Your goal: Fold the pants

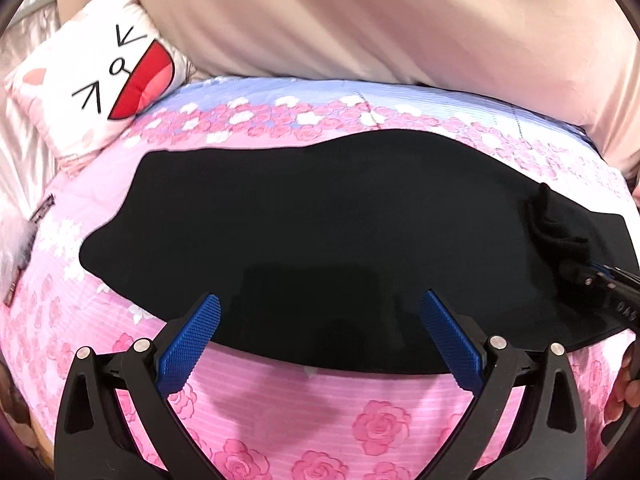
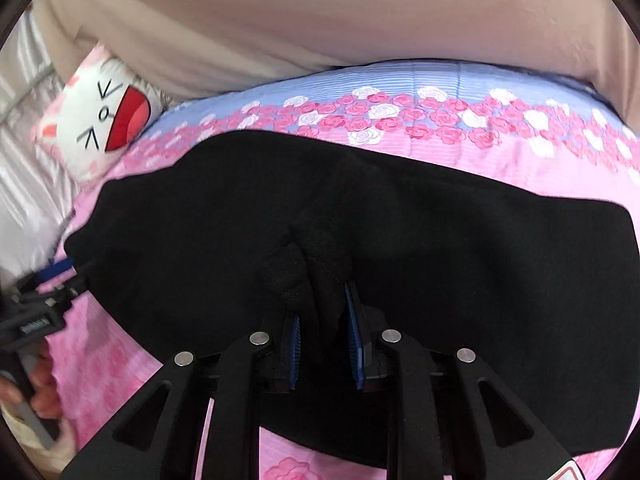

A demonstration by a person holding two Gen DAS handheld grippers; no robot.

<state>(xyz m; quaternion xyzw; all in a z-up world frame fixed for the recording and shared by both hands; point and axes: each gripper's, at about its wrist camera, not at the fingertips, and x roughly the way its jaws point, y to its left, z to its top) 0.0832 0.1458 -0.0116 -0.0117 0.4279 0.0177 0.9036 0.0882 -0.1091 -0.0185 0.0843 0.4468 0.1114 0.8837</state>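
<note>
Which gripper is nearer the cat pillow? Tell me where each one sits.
Left. The left gripper hangs open over the near edge of the black pants, on the side toward the cat pillow. The right gripper pinches a bunch of pants farther from it.

The left gripper (image 1: 320, 308) hovers with its blue-padded fingers (image 1: 208, 316) spread wide, nothing between them. The right gripper (image 2: 325, 300) has its fingers drawn close together, pinching a bunched fold of black cloth. The person's left hand (image 2: 38, 384) wraps that gripper's handle; fingers of the right hand (image 1: 628, 380) show at the left view's edge.
</note>
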